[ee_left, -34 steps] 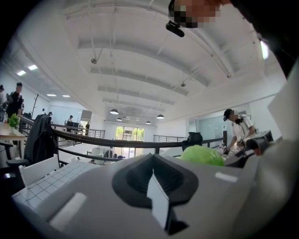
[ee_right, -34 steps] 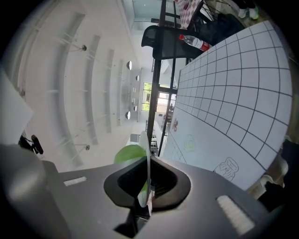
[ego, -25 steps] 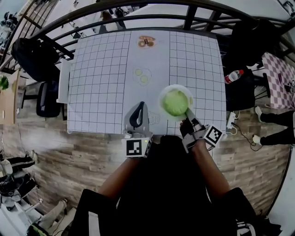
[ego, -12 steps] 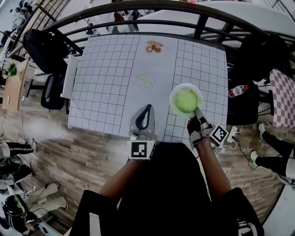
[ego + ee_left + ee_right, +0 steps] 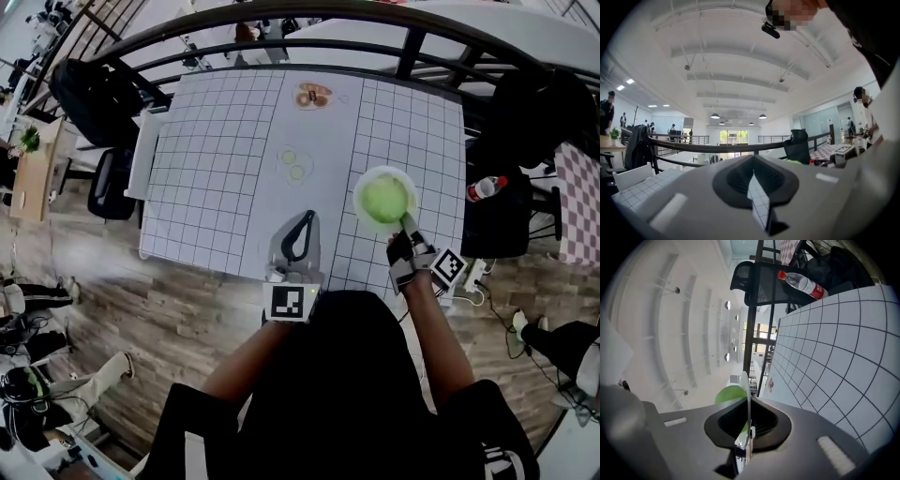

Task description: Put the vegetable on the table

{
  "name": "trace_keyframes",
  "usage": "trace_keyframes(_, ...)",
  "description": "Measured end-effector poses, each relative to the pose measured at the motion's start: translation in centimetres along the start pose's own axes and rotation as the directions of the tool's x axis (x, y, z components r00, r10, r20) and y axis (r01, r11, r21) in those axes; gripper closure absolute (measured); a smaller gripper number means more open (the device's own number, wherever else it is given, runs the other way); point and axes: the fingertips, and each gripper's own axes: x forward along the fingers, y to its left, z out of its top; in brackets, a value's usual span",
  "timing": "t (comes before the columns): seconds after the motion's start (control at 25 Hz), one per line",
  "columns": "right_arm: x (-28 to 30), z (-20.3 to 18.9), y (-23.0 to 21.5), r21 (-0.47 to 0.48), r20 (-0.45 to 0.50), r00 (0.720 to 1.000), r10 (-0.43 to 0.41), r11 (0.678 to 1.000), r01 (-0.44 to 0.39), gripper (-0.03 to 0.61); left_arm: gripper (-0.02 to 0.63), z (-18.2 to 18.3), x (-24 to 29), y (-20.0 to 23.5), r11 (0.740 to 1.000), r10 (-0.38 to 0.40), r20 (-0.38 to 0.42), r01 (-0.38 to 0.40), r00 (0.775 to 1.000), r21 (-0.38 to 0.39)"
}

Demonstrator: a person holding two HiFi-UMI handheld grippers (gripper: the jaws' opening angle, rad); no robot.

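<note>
The person is standing at the near edge of a table (image 5: 216, 169) covered in a white cloth with a dark grid, a gripper in each hand. The right gripper (image 5: 406, 223) is pinching the near rim of a round white plate (image 5: 367, 184), its jaws nearly together on the thin edge. In the right gripper view the plate is showing edge-on, running straight into the slot between the jaws. A round pale green leafy vegetable (image 5: 384, 199) is sitting in the middle of that plate, so it is riding on the plate over the table's right-hand part, close to the near edge. Whether the plate's underside is touching the cloth I cannot tell.

The left gripper (image 5: 303, 220) is pointing level over the near middle of the table. Its jaws are pressed together at the tips with nothing between them. It is well apart from the plate.

Two printed pictures are lying flat on the cloth's plain middle strip. One shows pale green slices (image 5: 293, 165) near the centre, and one shows brown rounds (image 5: 314, 95) at the far edge. A clear plastic bottle with a red label (image 5: 485, 187) is resting on a dark seat just past the table's right side. A dark curved metal railing (image 5: 234, 42) is running behind the table.
</note>
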Motion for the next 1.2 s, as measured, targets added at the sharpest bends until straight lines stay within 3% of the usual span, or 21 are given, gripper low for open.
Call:
trace_keyframes(0.8,3.2,4.5,-8.4,-0.007,0.05,0.993,-0.103,0.995,0.104,0.568,0.607,0.1,1.0,-1.0,0.999,-0.029,-0.023,0.03,0.999,0.02)
trace_keyframes(1.2,4.9,5.8,-12.0,-0.011,0.091,0.995,-0.035,0.999,0.036,0.566,0.607,-1.0,0.2,-0.3,1.0,0.007,-0.053,-0.006,0.999,0.011)
